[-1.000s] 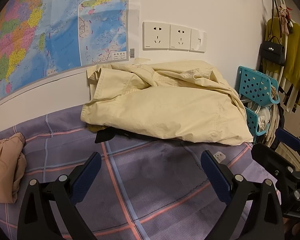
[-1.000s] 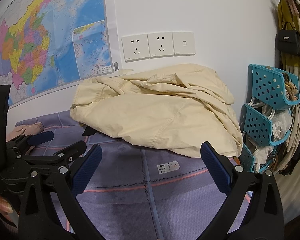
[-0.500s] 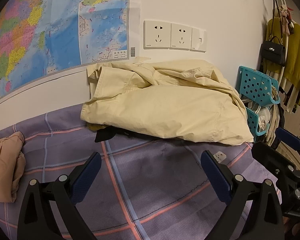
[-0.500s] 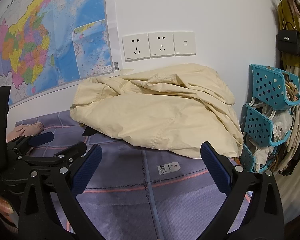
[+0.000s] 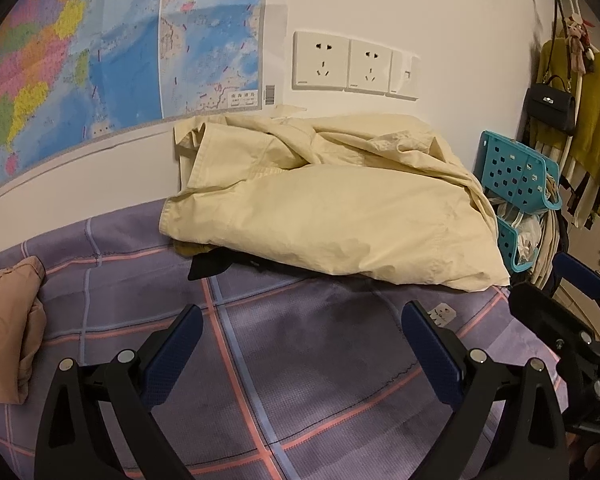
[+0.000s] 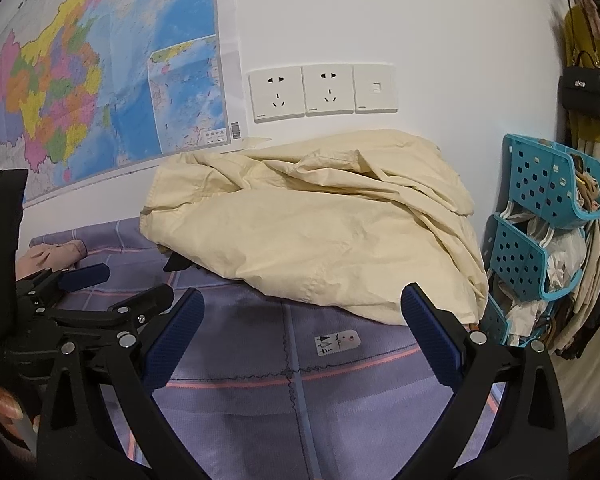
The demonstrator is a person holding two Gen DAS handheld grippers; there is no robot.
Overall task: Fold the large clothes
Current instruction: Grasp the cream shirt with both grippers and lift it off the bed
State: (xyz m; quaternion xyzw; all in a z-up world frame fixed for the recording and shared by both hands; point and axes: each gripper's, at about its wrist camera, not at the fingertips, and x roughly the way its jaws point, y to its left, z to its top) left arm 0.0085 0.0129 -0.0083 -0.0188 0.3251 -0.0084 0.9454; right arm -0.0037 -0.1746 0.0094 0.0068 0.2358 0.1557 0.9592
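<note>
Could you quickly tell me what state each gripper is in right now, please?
Left gripper: open, holding nothing, above the purple sheet.
Right gripper: open, holding nothing.

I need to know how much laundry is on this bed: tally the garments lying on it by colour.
Cream: 1, the big garment by the wall
Pink: 1, the bundle at the left edge
Black: 1, the piece poking out under the cream one
Total: 3. More may be hidden beneath.
</note>
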